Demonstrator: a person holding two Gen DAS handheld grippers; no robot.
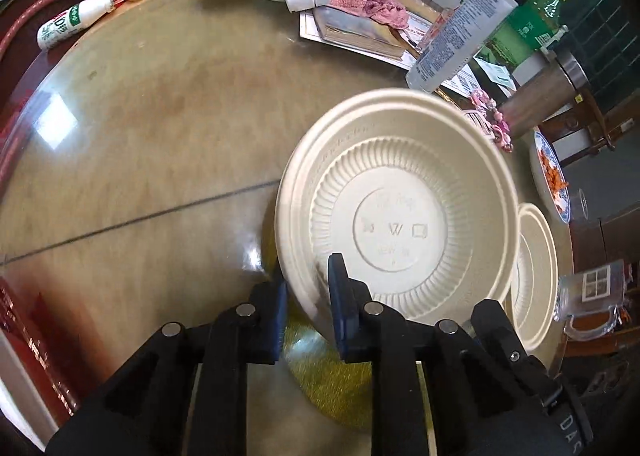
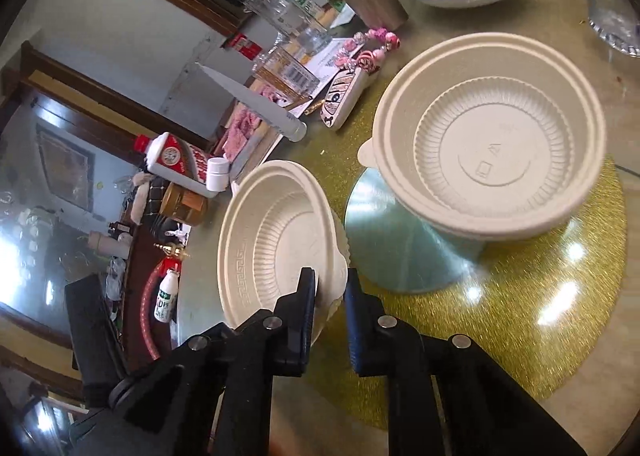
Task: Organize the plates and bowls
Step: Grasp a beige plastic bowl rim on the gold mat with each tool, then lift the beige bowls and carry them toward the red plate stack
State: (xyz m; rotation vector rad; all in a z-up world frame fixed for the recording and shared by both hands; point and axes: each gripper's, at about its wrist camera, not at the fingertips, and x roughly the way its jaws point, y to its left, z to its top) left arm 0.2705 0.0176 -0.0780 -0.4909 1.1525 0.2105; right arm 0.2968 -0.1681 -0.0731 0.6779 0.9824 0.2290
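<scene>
The left gripper (image 1: 308, 308) has its jaws pinched on the near rim of a cream ribbed disposable bowl (image 1: 396, 211), which it holds tilted above the glossy desk (image 1: 140, 135). The right gripper (image 2: 330, 316) likewise clamps the rim of a second cream bowl with a key-pattern band (image 2: 280, 248), tipped toward the camera. In the right wrist view the first cream bowl (image 2: 488, 151) hangs just over a pale blue round plate (image 2: 400, 248) on the glittery gold placemat (image 2: 560, 316).

The step in hand looks like nesting the bowls. To do it well, level the carried bowl first, centre it over the other, lower it straight, and only widen the jaws once the rims seat.
</scene>
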